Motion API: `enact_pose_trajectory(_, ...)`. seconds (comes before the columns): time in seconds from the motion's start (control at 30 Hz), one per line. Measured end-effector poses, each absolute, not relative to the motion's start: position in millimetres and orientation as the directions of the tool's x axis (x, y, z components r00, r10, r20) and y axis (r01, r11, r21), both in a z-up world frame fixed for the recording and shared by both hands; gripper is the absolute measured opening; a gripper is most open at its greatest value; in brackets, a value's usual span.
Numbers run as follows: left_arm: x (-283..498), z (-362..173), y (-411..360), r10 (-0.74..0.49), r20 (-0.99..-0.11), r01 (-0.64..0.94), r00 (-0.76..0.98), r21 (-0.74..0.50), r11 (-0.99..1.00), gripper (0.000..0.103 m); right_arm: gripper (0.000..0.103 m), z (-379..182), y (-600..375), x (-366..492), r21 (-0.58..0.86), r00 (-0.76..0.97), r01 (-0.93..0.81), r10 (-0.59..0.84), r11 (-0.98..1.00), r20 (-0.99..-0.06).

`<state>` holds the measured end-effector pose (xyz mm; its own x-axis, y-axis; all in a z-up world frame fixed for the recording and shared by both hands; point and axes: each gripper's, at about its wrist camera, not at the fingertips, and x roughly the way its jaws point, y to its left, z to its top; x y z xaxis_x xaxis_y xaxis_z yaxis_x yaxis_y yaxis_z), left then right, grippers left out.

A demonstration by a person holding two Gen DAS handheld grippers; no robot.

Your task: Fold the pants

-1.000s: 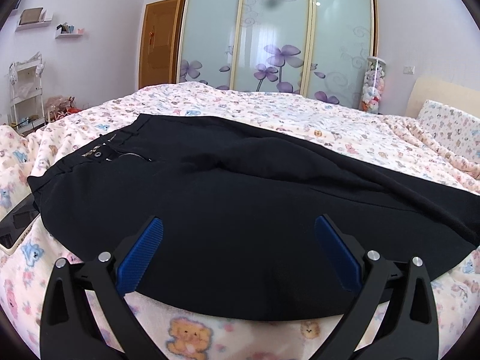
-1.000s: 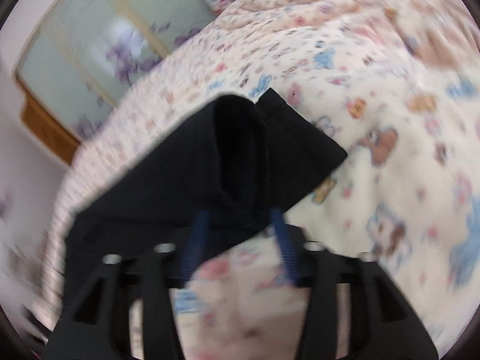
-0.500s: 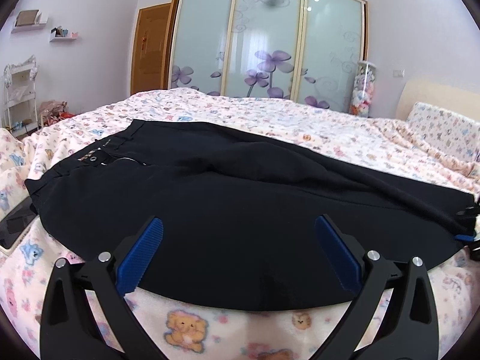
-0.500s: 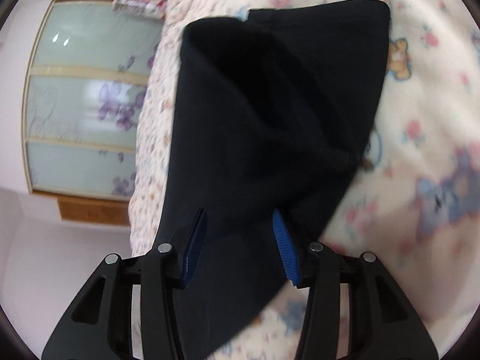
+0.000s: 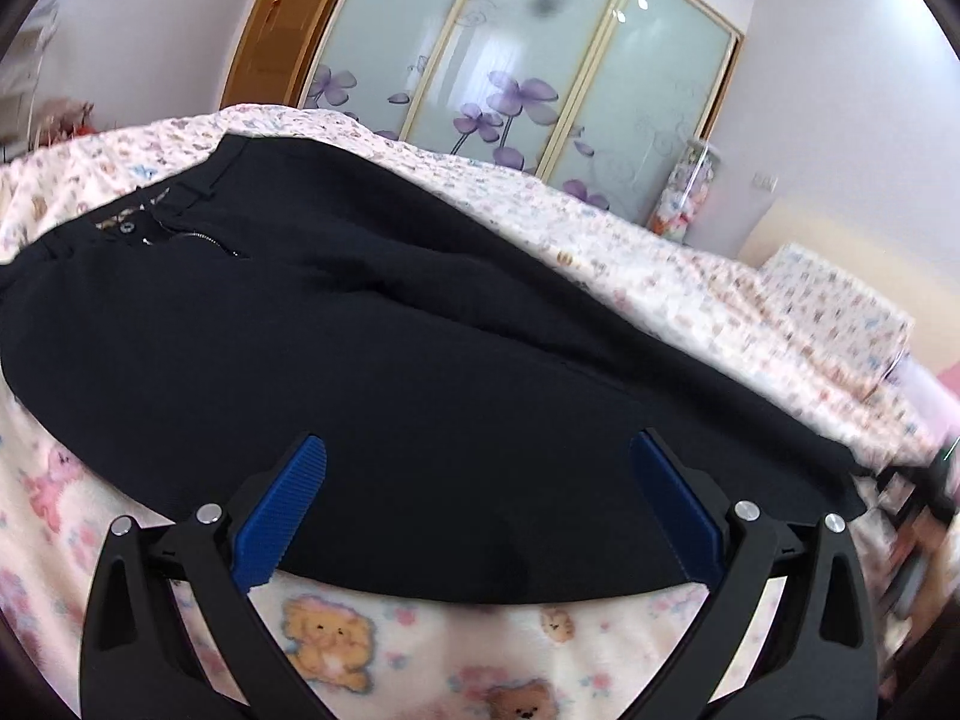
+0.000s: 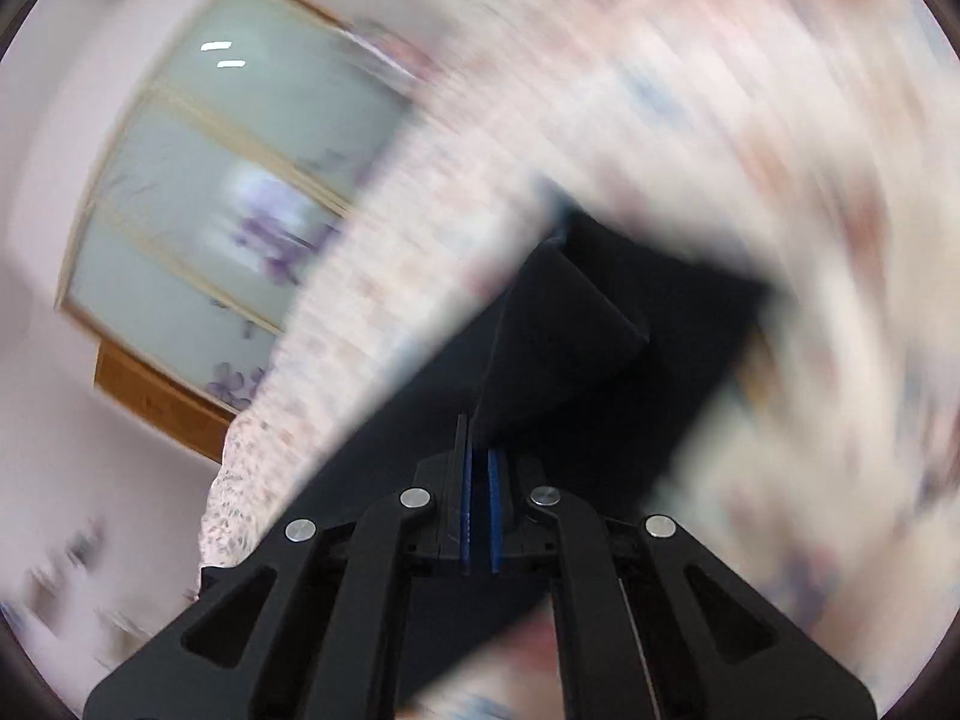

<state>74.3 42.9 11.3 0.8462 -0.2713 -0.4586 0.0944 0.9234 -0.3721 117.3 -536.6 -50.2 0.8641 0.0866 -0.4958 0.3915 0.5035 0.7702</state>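
Note:
Black pants (image 5: 372, 360) lie spread across the bed, waistband with button and zipper (image 5: 180, 234) at the far left, legs running to the right. My left gripper (image 5: 480, 456) is open, its blue pads hovering over the near edge of the pants, holding nothing. My right gripper (image 6: 478, 456) is shut on the hem end of a pant leg (image 6: 576, 324), which it lifts off the bedspread; that view is blurred by motion. The right gripper shows faintly at the far right of the left wrist view (image 5: 918, 492).
The bed is covered by a pink bedspread with bear prints (image 5: 360, 654). A wardrobe with frosted flower doors (image 5: 528, 60) and a wooden door (image 5: 270, 30) stand behind. A pillow (image 5: 840, 300) and headboard lie at the right.
My right gripper has closed on the pant leg end and is swinging fast with it. The left gripper has tilted and moved slightly, still open.

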Motion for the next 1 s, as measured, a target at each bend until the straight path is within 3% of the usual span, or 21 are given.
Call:
enact_pose_trajectory(0.07,70,16,53,-0.268,-0.417,0.083,0.868,-0.412,0.907,0.101,0.004,-74,-536,110,0.815,0.88,0.368,0.116,0.447,-0.461)
enact_pose_trajectory(0.13,71,25,63,-0.283,-0.366,0.095,0.886,-0.455,0.885,0.101,0.004,-61,-533,111,0.81,0.892,0.342,0.105,0.477,-0.439)
enact_pose_trajectory(0.2,80,37,69,-0.272,-0.369,0.084,0.889,-0.453,0.888,0.101,0.004,-64,-533,114,0.794,0.883,0.353,0.105,0.495,-0.458)
enact_pose_trajectory(0.33,130,72,71,-0.306,-0.436,0.11,0.846,-0.418,0.902,0.101,0.004,-73,-534,118,0.812,0.881,0.352,0.128,0.465,-0.455)
enact_pose_trajectory(0.47,202,92,67,-0.366,-0.48,0.102,0.797,-0.491,0.865,0.101,0.004,-68,-534,108,0.807,0.875,0.357,0.132,0.471,-0.465)
enact_pose_trajectory(0.67,312,72,69,-0.338,-0.647,-0.096,0.683,-0.538,0.837,0.1,0.004,-62,-532,118,0.787,0.861,0.373,0.132,0.492,-0.49)
enact_pose_trajectory(0.8,347,56,85,-0.345,-0.638,-0.171,0.688,-0.605,0.777,0.087,0.004,-62,-533,120,0.782,0.855,0.368,0.148,0.503,-0.498)
enact_pose_trajectory(0.9,362,43,94,-0.297,-0.656,-0.227,0.693,-0.591,0.774,0.08,0.004,-62,-533,122,0.778,0.851,0.368,0.153,0.51,-0.503)
enact_pose_trajectory(0.97,367,37,98,-0.274,-0.666,-0.25,0.694,-0.58,0.775,0.064,0.004,-61,-532,122,0.775,0.85,0.368,0.154,0.514,-0.505)
enact_pose_trajectory(1.0,370,33,103,-0.261,-0.671,-0.27,0.694,-0.579,0.77,0.061,0.004,-61,-532,121,0.776,0.85,0.367,0.153,0.514,-0.503)
